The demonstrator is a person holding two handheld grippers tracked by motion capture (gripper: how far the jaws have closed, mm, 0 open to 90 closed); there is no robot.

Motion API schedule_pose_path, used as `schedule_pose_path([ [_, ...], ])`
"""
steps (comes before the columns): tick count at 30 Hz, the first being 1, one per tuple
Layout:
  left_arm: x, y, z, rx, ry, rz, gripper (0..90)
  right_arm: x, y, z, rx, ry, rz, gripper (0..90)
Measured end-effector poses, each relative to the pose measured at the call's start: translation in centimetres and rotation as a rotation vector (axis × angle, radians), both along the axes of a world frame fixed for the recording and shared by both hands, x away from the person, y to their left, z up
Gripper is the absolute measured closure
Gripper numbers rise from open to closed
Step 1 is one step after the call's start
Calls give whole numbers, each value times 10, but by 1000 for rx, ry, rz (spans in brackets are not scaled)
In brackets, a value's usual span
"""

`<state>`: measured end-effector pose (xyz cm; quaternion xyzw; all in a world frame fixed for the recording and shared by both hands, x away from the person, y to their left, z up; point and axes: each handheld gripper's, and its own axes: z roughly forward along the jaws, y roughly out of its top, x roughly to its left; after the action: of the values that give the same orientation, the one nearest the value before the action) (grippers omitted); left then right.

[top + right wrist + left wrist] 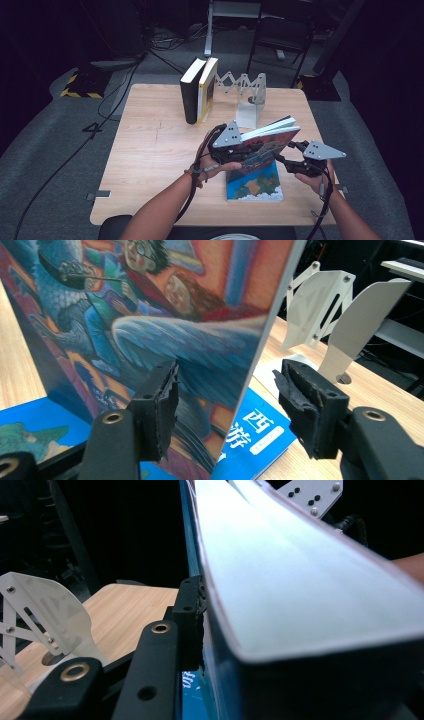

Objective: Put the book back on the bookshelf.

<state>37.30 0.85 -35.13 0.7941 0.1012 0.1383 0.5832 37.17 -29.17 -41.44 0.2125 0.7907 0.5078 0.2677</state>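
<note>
A thick book with a colourful illustrated cover hangs tilted above the table, spine side toward my left gripper, which is shut on it. In the left gripper view one black finger presses the blue cover of that book; the other finger is hidden behind the pages. My right gripper is at the book's right edge. Its pads stand apart, one on each side of the cover's edge, the right pad clear of it. A blue book lies flat beneath.
Two upright books, one black and one yellow-edged, stand at the back of the wooden table. An expanding metal bookend sits just right of them. Cables and stands cover the dark floor beyond.
</note>
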Motion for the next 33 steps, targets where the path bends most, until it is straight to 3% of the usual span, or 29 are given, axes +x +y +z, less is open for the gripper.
schedule_pose_path([
  [6, 2, 1, 0, 3, 10, 4, 703, 0, 4, 6, -3, 5, 10, 427],
  [10, 4, 0, -9, 41, 16, 16, 683, -1, 12, 11, -11, -13, -3, 432],
  [14, 6, 4, -14, 13, 31, 20, 709, 0, 10, 10, 15, -2, -5, 459],
  [21, 9, 5, -14, -3, 38, 14, 727, -5, 3, 9, 5, 6, -17, 410],
  [24, 11, 6, -14, -4, 34, 31, 731, -3, -12, 5, -38, 48, -56, 384],
  [26, 14, 6, -13, -3, 32, 46, 733, -1, -24, 0, -41, 89, -81, 375],
  [28, 18, 7, -11, -9, 40, 61, 733, 3, -37, -7, -61, 114, -133, 365],
  [32, 23, 7, -8, 4, 21, 98, 734, 13, -61, -25, -59, 186, -208, 350],
  [33, 25, 8, -7, 3, 19, 113, 734, 13, -61, -25, -59, 186, -208, 350],
])
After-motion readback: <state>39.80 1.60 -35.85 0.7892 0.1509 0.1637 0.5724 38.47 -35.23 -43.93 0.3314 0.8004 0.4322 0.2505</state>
